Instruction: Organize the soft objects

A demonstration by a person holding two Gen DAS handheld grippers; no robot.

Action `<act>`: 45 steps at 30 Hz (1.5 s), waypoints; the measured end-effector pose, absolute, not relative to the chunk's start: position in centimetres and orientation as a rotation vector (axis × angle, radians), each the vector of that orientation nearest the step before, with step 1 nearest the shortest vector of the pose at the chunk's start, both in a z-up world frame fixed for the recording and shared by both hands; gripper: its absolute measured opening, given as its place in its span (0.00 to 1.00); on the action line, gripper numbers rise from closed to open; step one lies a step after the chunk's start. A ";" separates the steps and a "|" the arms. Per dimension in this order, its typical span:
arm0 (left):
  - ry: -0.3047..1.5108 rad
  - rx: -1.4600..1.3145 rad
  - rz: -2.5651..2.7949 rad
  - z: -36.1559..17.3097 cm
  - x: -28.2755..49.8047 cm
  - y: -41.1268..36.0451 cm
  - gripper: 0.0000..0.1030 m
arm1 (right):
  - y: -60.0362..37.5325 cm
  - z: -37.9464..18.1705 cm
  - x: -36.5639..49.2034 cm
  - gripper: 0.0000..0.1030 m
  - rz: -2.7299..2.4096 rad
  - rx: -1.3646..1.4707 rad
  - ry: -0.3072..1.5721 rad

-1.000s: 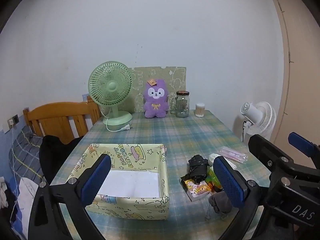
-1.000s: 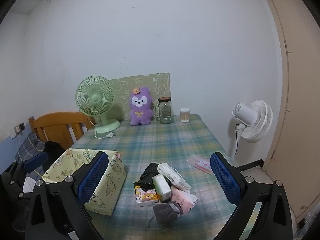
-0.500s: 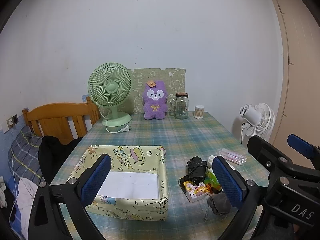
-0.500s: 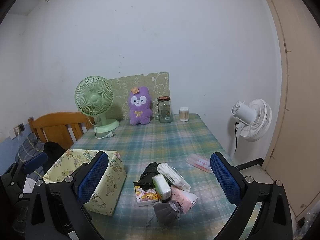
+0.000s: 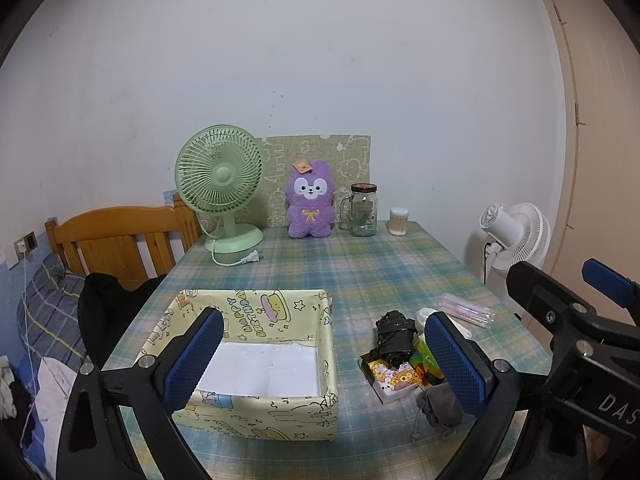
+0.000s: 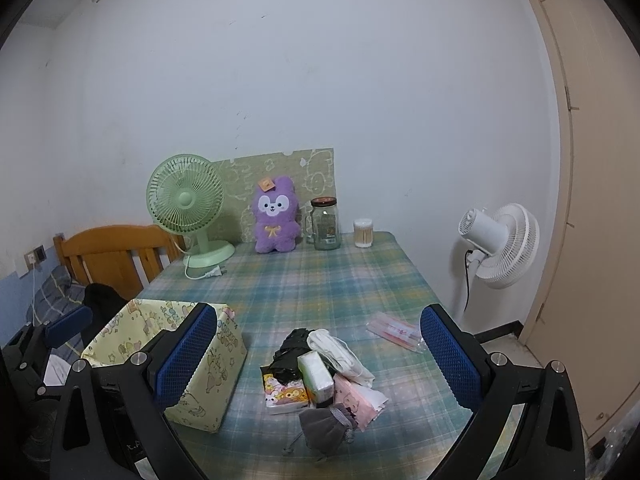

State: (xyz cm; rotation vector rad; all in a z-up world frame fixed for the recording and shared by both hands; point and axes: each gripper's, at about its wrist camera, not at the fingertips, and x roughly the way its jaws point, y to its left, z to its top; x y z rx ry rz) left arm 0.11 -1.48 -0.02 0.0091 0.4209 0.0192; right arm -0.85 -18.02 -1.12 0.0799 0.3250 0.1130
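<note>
A yellow cartoon-print box (image 5: pixel 256 344) sits open on the plaid table (image 5: pixel 360 272), its white floor bare. Just beside it, on its right, lies a small heap: a crumpled black bundle (image 6: pixel 290 354), a white face mask (image 6: pixel 336 354), a green-and-white tissue pack (image 6: pixel 316 376), a cartoon-printed packet (image 6: pixel 286 396), a pink pouch (image 6: pixel 360 398) and a grey drawstring pouch (image 6: pixel 326 428) nearest the front edge.

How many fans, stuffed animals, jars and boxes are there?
Fans: 2, a green fan on the table and a white fan beside it
Stuffed animals: 1, the purple plush
Jars: 1, the glass jar
Boxes: 1, the yellow box
Total: 5
</note>
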 end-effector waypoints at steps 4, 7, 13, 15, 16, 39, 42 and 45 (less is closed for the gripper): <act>0.422 0.010 0.017 0.0 0.1 -1.6 0.99 | -18.1 -1.1 -0.8 1.00 0.113 0.079 0.328; 0.423 0.010 0.016 0.0 0.1 -1.6 0.99 | -18.3 -1.1 -0.7 1.00 0.114 0.080 0.333; 0.428 0.005 0.014 -0.1 0.1 -1.7 0.99 | -18.3 -1.1 -0.7 1.00 0.113 0.081 0.333; 0.429 0.005 0.014 -0.1 0.2 -1.7 0.99 | -18.3 -1.1 -0.7 1.00 0.112 0.080 0.333; 0.429 0.005 0.014 -0.1 0.2 -1.7 0.99 | -18.3 -1.1 -0.7 1.00 0.113 0.080 0.332; 0.446 0.004 -0.002 -0.4 1.1 -2.3 0.97 | -18.4 -1.7 0.1 1.00 0.112 0.083 0.355; 0.454 -0.001 -0.013 -0.7 1.4 -2.6 0.96 | -18.6 -1.7 0.4 1.00 0.110 0.082 0.359; 0.465 -0.004 -0.023 -1.1 1.8 -3.1 0.95 | -18.8 -2.1 0.7 0.99 0.109 0.079 0.368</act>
